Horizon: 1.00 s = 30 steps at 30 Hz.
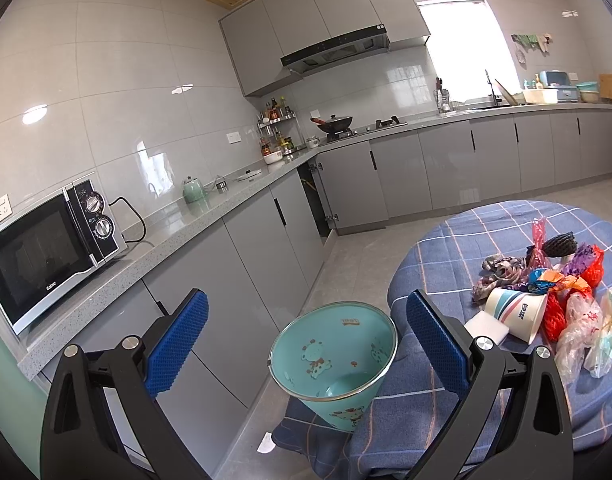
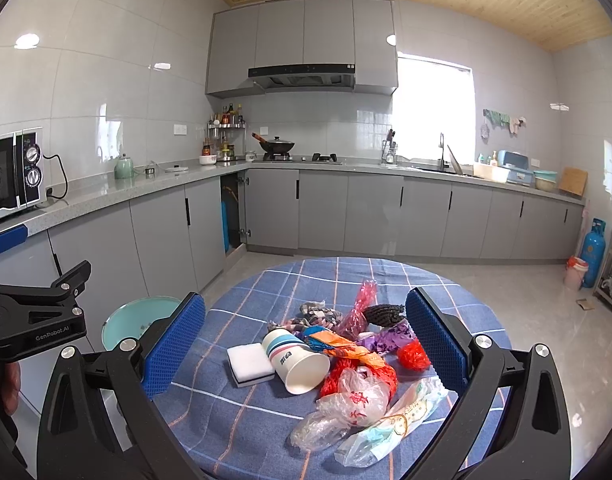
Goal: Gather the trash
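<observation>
Both jaws gape; trash pile [image 2: 346,360] beside bin [image 1: 334,356].

The tabletop [image 2: 242,420] wears a blue cloth checked with white and orange lines. The bin [image 1: 334,360] is teal with small cartoon animals (brown-spotted). The paper cup [image 2: 296,360] is white with teal and pink stripes; the sponge [image 2: 250,364] white; the net bag [image 2: 412,354] red.

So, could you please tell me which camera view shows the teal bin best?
The left wrist view: the teal bin sits between the open fingers, its rim and inside fully visible. The right wrist view shows only part of its rim, behind that gripper's finger.
</observation>
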### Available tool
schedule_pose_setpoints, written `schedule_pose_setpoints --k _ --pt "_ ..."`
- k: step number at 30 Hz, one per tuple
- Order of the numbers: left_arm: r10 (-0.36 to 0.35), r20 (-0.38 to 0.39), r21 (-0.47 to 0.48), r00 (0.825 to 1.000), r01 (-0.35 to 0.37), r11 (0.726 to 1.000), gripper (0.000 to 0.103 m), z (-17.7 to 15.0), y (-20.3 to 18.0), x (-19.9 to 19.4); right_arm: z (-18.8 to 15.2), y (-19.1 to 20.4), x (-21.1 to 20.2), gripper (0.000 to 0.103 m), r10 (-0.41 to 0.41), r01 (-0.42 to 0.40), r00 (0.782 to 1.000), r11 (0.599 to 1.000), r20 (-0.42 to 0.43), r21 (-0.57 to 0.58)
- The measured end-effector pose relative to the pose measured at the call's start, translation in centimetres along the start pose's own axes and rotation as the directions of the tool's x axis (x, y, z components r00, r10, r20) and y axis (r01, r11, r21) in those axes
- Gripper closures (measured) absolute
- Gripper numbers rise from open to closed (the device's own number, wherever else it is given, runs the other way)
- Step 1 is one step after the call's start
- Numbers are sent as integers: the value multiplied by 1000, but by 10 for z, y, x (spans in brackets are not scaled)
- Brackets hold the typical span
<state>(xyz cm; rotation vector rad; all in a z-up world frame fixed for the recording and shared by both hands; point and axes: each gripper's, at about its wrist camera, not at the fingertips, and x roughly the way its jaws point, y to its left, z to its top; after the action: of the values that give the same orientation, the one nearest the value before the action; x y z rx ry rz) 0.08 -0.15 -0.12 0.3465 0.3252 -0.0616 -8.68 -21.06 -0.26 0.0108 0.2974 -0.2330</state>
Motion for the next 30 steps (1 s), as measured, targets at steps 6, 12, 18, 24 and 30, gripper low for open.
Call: schedule_pose_setpoints --k 6,12,18,24,30 --pt "4 5 -6 1000 -4 1000 6 2 4 -2 0 -4 3 4 0 0 1000 1000 -3 1" --pt "2 4 -6 1000 -2 1000 6 1 5 -3 0 -1 1 4 0 0 1000 1000 -5 2" --pt "3 4 -6 1000 -3 1000 6 1 6 -2 0 -1 1 4 -2 2 1000 1000 -5 1" --pt "1 3 -5 1000 -1 1000 6 2 6 -2 -1 -1 1 4 0 0 1000 1000 -7 2" --pt "1 5 -4 1000 -1 1000 6 2 6 -2 0 0 0 4 0 0 1000 1000 -7 2"
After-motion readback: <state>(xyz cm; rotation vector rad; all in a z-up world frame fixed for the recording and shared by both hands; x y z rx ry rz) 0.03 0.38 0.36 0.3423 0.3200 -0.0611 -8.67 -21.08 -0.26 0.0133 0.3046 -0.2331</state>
